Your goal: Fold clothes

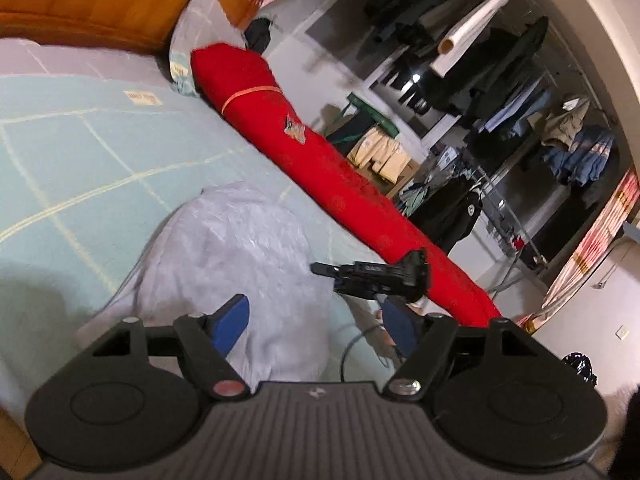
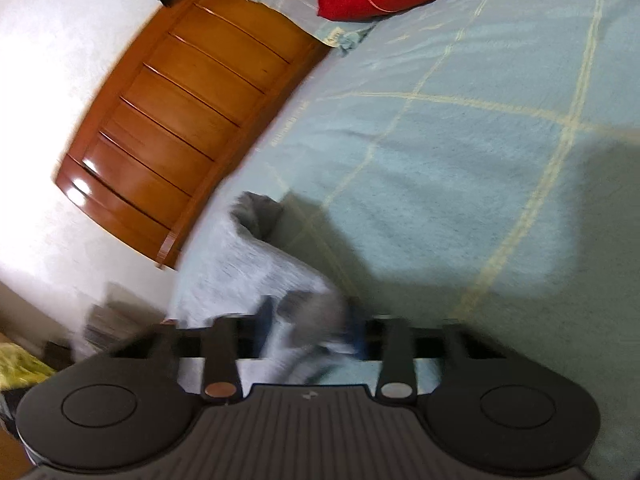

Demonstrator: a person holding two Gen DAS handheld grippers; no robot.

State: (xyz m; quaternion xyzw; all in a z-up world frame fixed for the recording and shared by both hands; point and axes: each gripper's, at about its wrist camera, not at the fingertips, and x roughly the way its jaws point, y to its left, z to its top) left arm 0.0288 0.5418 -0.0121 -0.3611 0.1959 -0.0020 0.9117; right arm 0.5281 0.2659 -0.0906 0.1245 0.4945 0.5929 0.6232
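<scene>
A light grey garment [image 1: 236,248] lies crumpled on the pale blue checked bed sheet [image 1: 80,148]. My left gripper [image 1: 318,324] hovers above the garment's near part, open, with nothing between its blue pads [image 1: 234,322]. In the right wrist view the garment [image 2: 248,264] runs from a raised fold down into my right gripper [image 2: 310,326]. Its blue pads [image 2: 264,318] are closed on a bunch of the grey cloth, though this part is blurred. A black device [image 1: 376,276], apparently the right gripper, shows at the garment's right edge in the left wrist view.
A long red bolster [image 1: 320,168] lies along the bed's far side, with a grey pillow [image 1: 200,20] at its head end. The wooden headboard [image 2: 180,112] stands by a white wall. Beyond the bed are a rack of hanging clothes [image 1: 500,80] and boxes on the floor.
</scene>
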